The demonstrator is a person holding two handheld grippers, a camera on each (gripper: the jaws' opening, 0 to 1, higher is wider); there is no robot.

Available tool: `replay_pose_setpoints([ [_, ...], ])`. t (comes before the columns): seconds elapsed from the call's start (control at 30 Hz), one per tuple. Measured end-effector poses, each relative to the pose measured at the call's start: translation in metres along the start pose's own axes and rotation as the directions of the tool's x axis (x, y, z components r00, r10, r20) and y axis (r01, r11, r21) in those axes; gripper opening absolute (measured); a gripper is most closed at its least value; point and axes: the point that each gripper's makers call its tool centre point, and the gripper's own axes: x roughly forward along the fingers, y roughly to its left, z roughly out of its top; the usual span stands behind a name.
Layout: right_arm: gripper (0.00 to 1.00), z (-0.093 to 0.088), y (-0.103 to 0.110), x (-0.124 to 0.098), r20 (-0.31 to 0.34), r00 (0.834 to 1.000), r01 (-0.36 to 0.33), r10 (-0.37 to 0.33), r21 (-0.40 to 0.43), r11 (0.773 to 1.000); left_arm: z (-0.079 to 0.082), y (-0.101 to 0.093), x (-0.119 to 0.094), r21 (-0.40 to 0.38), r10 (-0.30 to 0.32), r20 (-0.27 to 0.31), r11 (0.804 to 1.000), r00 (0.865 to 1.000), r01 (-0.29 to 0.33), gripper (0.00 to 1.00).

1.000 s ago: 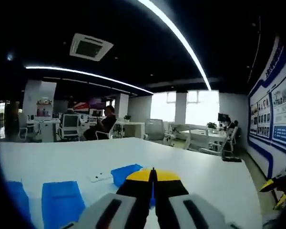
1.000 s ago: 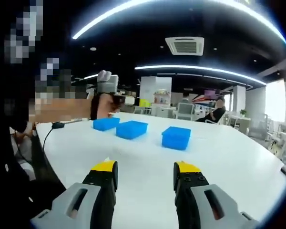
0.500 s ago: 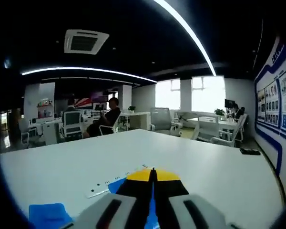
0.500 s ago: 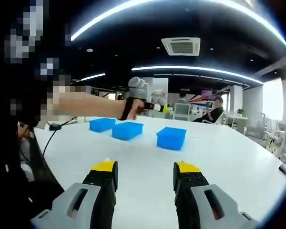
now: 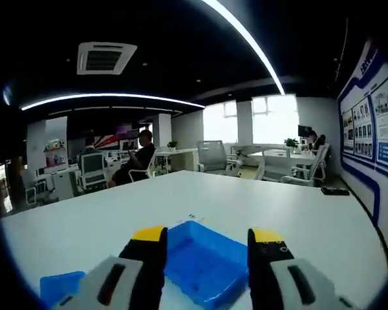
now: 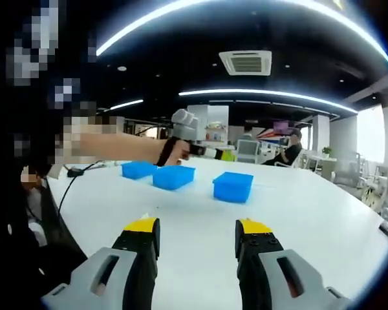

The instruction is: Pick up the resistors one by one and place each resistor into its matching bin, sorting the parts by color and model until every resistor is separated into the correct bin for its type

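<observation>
In the left gripper view we see the left tongs released, jaws apart, nothing between them. They hang just above a blue bin on the white table; a 2nd blue bin lies near, at the lower left of that view. We cannot make out any resistor: too small or hidden.

In the right gripper view the right tongs are also released, w/ a wide gap and white table seen between the jaws. Further on the table stand 3 blue bins: one alone and, to its left, two close together. A person's forearm reaches in from the left, holding the left tongs above the two close bins. In the background a seated person among office desks.
</observation>
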Motion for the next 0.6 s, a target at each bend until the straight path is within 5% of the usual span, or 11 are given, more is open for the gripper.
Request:
replay_pose_setpoints([
  [0.2, 0.48, 0.004, 0.003, 0.005, 0.001, 1.0, -0.023, 0.023, -0.018, 1.0, -0.016, -0.008, -0.05, 0.001, -0.026, -0.007, 1.0, 1.0, 0.026, 0.57],
  [0.3, 0.48, 0.009, 0.004, 0.009, 0.007, 0.999, -0.035, 0.035, -0.028, 0.999, -0.023, -0.014, -0.091, 0.036, -0.031, 0.009, 0.999, 0.999, 0.03, 0.58],
  [0.5, 0.48, 0.011, 0.0, 0.016, 0.004, 0.999, -0.045, 0.046, -0.044, 0.998, -0.025, -0.021, -0.176, -0.011, -0.002, 0.124, 1.0, 0.992, 0.003, 0.59],
  [0.6, 0.48, 0.014, 0.0, 0.018, 0.005, 0.999, -0.051, 0.051, -0.046, 0.998, -0.037, -0.022, -0.218, -0.023, 0.021, 0.109, 1.0, 0.994, -0.018, 0.57],
])
